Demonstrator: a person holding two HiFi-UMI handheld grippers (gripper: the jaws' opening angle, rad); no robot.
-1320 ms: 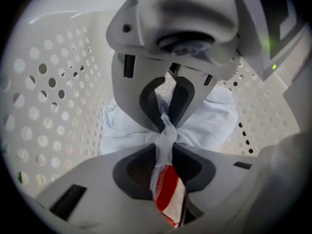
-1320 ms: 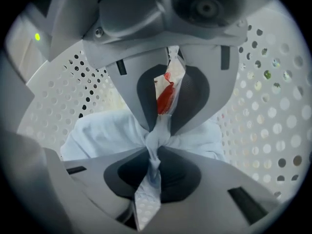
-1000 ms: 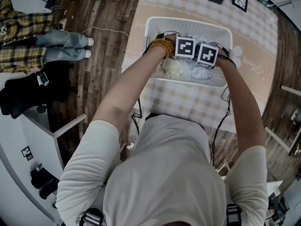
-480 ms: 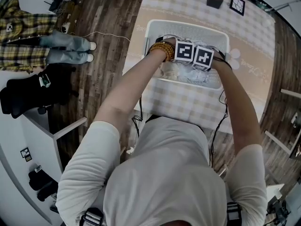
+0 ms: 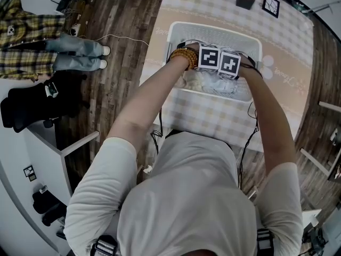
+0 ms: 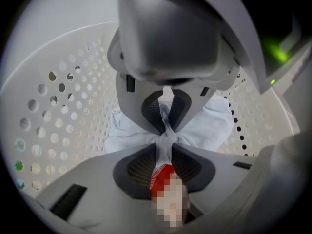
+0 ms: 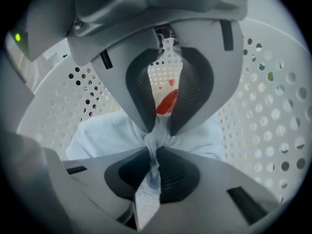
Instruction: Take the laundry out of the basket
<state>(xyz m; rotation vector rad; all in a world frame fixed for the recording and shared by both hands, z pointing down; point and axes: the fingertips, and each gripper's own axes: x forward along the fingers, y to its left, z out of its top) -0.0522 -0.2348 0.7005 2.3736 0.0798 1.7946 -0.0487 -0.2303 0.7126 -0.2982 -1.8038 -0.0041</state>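
Two hand-held grippers point steeply down into the white perforated plastic laundry basket (image 5: 213,26), which sits on the checked-cloth worktop (image 5: 213,119). My left hand-held gripper (image 6: 165,135) pinches a bunched fold of pale bluish-white cloth (image 6: 209,126) between its jaws. My right hand-held gripper (image 7: 156,145) pinches a similar twisted fold. The cloth lies inside the basket, spread out behind both pairs of jaws. A red-striped scrap (image 7: 166,102) shows close to each pinch.

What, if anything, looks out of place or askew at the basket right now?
Nothing stands out. The basket stands upright on the table with nothing spilled around it. Inside it, the left gripper and the right gripper are each shut on a bunched fold of pale cloth.
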